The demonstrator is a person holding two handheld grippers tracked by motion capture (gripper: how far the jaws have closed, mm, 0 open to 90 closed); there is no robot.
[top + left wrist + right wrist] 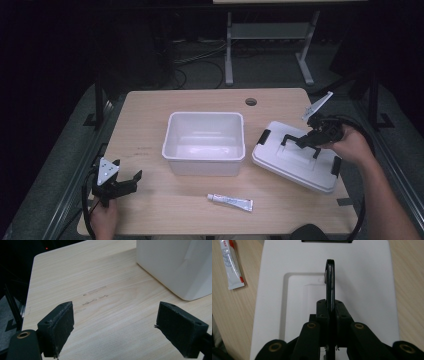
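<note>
A: From the high view, why is the lid off to the side like that?

B: It lies flat on the bench at about three o'clock of the bin, near it but apart. The right hand-held gripper has its jaws pinched tight on the handle, which stands upright from the lid's middle. My guess is the handle is raised so the jaws can take it from the side.

A: And the bin?

B: Open, white, nothing in it that I can see. The tube lies on the bench at six o'clock of the bin, well clear of it and untouched.

A: The other hand?

B: The left hand-held gripper sits low at the bench's eight o'clock corner, jaws wide, holding nothing.

A: Does the left gripper view agree?

B: Yes. The left hand-held gripper shows two pads standing far apart over bare bench, with the bin's outer wall at one o'clock. It looks parked, waiting.

A: And the right gripper view?

B: The right hand-held gripper is clamped on the thin black handle, which runs edge-on toward twelve o'clock. Under it is the lid with its sunken middle panel. The tube lies at ten o'clock on the bench, just beside the lid's edge.

A: Next step, you'd say?

B: Likely the lid goes onto the bin, though the tube may belong inside first.
</note>
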